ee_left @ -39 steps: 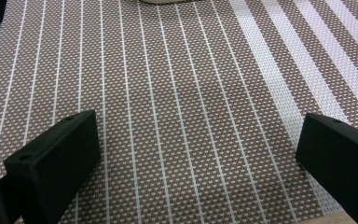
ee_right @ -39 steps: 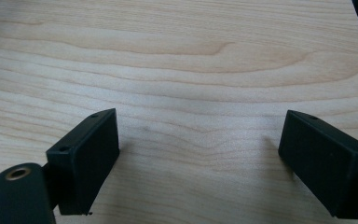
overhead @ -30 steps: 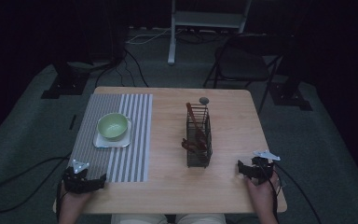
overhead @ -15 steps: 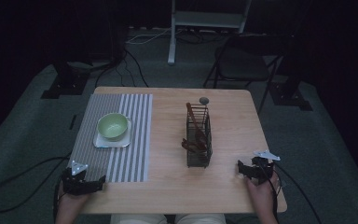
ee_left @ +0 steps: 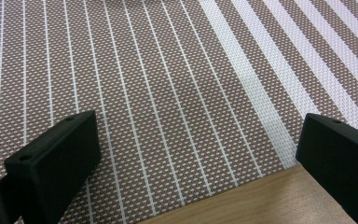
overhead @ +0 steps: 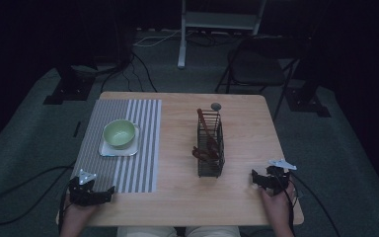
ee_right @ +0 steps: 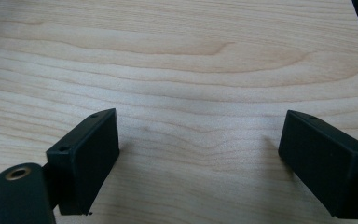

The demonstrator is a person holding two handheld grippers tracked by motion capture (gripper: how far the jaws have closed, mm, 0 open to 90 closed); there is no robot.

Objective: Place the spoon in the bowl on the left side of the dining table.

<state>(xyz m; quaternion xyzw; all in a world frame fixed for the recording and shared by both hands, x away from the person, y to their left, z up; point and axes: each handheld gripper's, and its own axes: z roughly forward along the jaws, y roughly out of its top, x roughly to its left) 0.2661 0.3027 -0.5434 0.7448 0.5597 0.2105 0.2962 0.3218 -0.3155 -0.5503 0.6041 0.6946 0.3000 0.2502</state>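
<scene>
Left gripper (overhead: 109,190) rests wide open on the striped mat (ee_left: 168,93) — right gripper (overhead: 253,177) spread too, on bare table (ee_right: 191,60). No readable writing anywhere.

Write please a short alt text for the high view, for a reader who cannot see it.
Two hand-held grippers, left gripper and right gripper, rest open at the near edge of a wooden table. A green bowl sits on a striped mat; a wire basket holds brown utensils.

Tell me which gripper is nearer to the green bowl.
Left. The left gripper rests at the striped mat's near edge, just below the green bowl. The right gripper sits across the table, beyond the wire basket.
</scene>
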